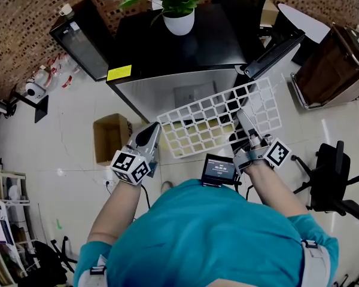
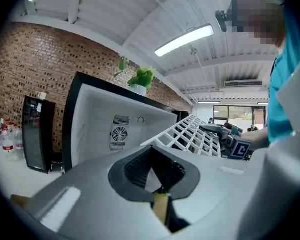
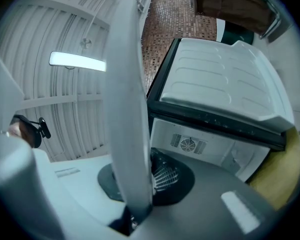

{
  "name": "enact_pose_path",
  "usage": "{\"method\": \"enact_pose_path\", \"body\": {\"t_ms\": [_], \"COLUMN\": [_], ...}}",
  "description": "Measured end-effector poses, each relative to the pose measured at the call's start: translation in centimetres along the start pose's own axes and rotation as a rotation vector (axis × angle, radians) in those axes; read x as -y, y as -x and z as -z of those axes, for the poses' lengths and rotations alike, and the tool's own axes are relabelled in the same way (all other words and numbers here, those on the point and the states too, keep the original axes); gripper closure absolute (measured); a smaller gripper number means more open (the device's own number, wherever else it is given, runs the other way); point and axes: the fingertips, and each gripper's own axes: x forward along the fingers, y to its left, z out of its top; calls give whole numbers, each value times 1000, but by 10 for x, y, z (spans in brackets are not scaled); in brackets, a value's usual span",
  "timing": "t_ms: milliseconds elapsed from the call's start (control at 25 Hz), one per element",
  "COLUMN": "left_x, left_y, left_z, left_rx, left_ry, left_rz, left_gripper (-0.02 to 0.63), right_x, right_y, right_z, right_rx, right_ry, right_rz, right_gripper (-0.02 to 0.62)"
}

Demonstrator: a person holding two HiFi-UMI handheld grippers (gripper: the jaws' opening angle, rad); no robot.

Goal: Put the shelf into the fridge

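The shelf (image 1: 218, 119), a white grid, isn't in yet. It's up in the air and tilted, right in front of the open fridge (image 1: 167, 46), with its far right corner close to the swung-out door (image 1: 274, 54). The right hand-held gripper (image 1: 243, 121) is clamped shut on the shelf's right rim, which runs straight up through its own view. The left hand-held gripper (image 1: 151, 131) is closed too, and it looks like it has the near left corner, with only a sliver of white showing between its pads. My worry is that both grips sit on a thin rim, so the shelf could pivot or slip out if it bumps anything. Tilted like this, that high corner could easily clip the door or a fridge wall on the way in. If one side goes in ahead of the other, I'd guess it jams crooked. The shelf covers most of the fridge opening from above, so I can't make out any ledges or rails it should sit on. The gripper views show only the back wall with a fan (image 2: 119, 134). The shelf's near edge is partly hidden behind a small screen (image 1: 219, 170) at the person's chest.
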Motion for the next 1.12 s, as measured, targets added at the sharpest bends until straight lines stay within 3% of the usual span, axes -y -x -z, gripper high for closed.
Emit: {"method": "enact_pose_path", "body": {"t_ms": [120, 360, 720, 960, 1120], "left_x": [-38, -175, -172, -240, -253], "left_y": [14, 2, -10, -28, -28], "left_z": [-6, -36, -24, -41, -36], "left_rx": [13, -27, -5, 8, 7], "left_ry": [13, 73, 66, 113, 121], "left_rz": [23, 71, 82, 73, 71], "left_gripper": [609, 609, 609, 609, 609], "right_x": [3, 50, 105, 156, 166], "right_y": [-26, -148, -127, -196, -213], "right_z": [28, 74, 83, 78, 80], "right_rx": [20, 62, 179, 251, 261], "right_ry": [3, -31, -142, -216, -213], "right_rz": [24, 141, 153, 183, 203], "right_gripper": [565, 565, 566, 566, 566]}}
